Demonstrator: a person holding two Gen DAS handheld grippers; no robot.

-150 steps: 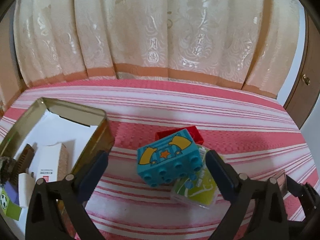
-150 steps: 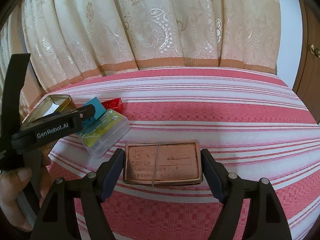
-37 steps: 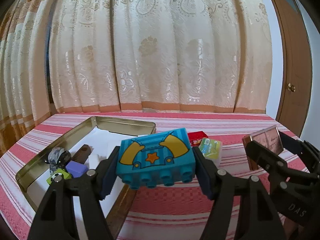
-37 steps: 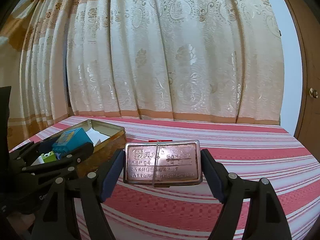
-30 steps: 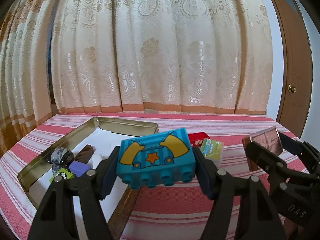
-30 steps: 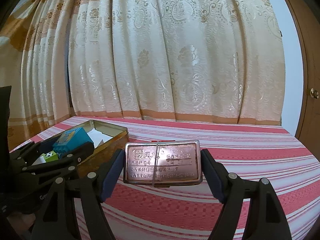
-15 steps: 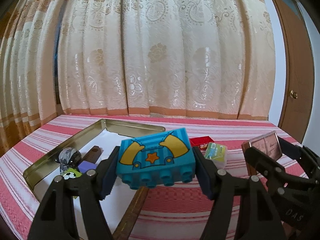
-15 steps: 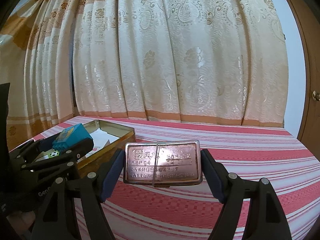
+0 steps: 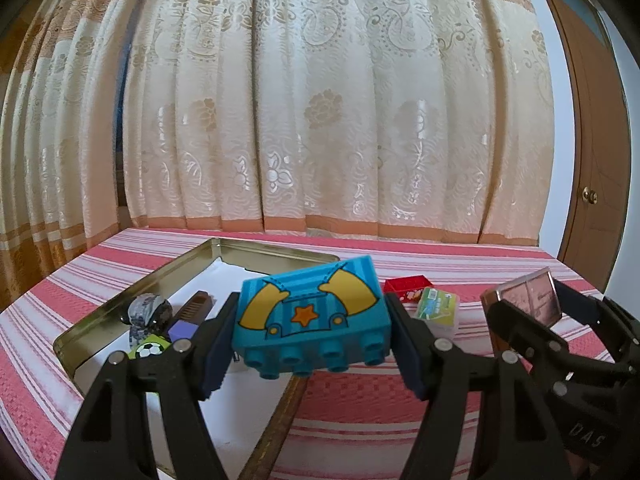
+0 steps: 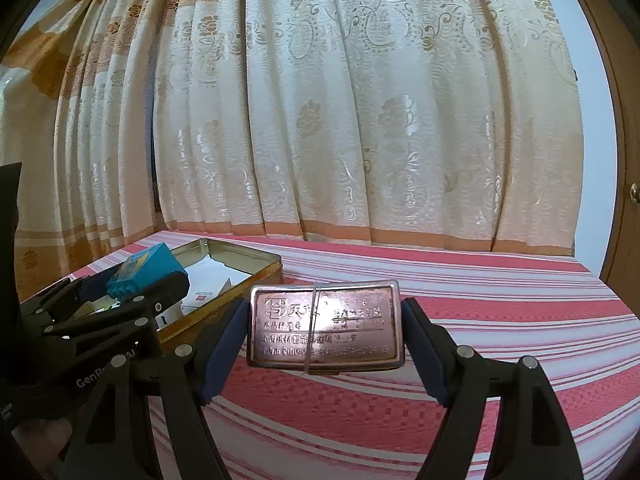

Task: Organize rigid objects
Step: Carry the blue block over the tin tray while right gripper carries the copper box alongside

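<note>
The left gripper [image 9: 312, 344] is grasping a teal plastic toy brick printed with yellow sleeves and an orange star [image 9: 310, 320], its blue pads pressing on both ends. The brick is hanging in the air above the near right rim of an open gold-coloured rectangular metal tin lined with white paper [image 9: 276, 254], which is lying toward the left edge of the red-and-white striped tablecloth [image 10: 480, 308]. The right gripper [image 10: 324, 344] is clamping a copper-pink rectangular metal box with embossed lettering and a thin band around it [image 10: 324, 326], lifted clear of the cloth, to the right of the tin.

The sorting is looking partly done. Inside the tin a grey marbled ball [image 9: 146, 312], a dark brown ridged piece [image 9: 196, 306], a small lilac block [image 9: 182, 330] and a green tile with a football picture [image 9: 148, 348] are already crowding the near left corner. Both carried pieces are not yet set down, and a small red open box [image 9: 408, 284] and a clear plastic case with a green label [image 9: 436, 308] are waiting on the cloth between the two grippers, near the middle.

The tin's far half is lying mostly free, showing only white paper. The tin's raised rim, directly under the brick, and the other gripper close alongside are likely the things to clear. A cream patterned curtain [image 9: 320, 120] is hanging behind the far edge.
</note>
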